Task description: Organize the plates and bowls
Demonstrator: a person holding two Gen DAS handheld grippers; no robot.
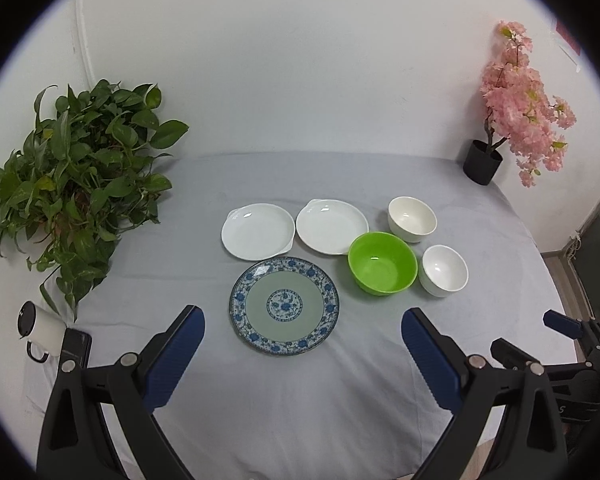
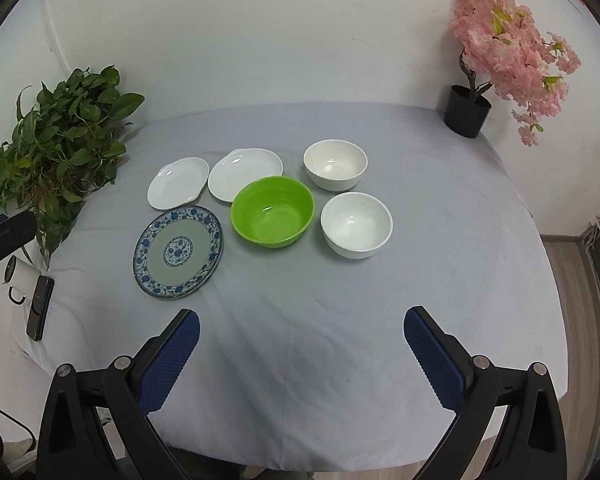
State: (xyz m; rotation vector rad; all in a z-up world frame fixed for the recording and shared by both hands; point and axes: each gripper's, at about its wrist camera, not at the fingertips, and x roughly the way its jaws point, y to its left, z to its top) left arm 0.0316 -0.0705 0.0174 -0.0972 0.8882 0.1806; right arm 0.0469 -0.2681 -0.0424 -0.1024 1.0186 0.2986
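Left hand-held gripper (image 1: 302,344): held above the near edge of the bench, jaws spread wide, nothing between the blue ribbed pads.
Right hand-held gripper (image 2: 302,344): also held at the near edge, jaws wide apart and empty; in the left wrist view its tip shows at 4 o'clock.
Bench (image 2: 340,320): covered with a plain grey cloth, set against a white wall.
Patterned plate (image 1: 284,306): blue floral rim, pale green field; it lies flat at the centre of the left wrist view, nearest the left hand-held gripper's open jaws.
White plates: two, side by side behind the patterned plate, one at 11 o'clock from it (image 1: 258,231), one at 1 o'clock (image 1: 332,226); their rims look touching or nearly so.
Green bowl (image 2: 273,211): upright, just beside the patterned plate at its 3 o'clock, in front of the second white plate's edge.
White bowls: two, upright; the far one (image 2: 335,164) at 1 o'clock from the green bowl, the near one (image 2: 356,225) at its 3 o'clock, close beside it.
Writing: none readable on any dish; a red-and-white sign at the wall's upper right is too blurred to read.
Leafy green plant (image 1: 76,176): at 9 o'clock on the bench.
Pink blossom tree (image 2: 508,44): in a black pot at 1 o'clock.
White mug (image 1: 40,330): lies on its side at 8 o'clock, touching a dark phone (image 2: 39,306).
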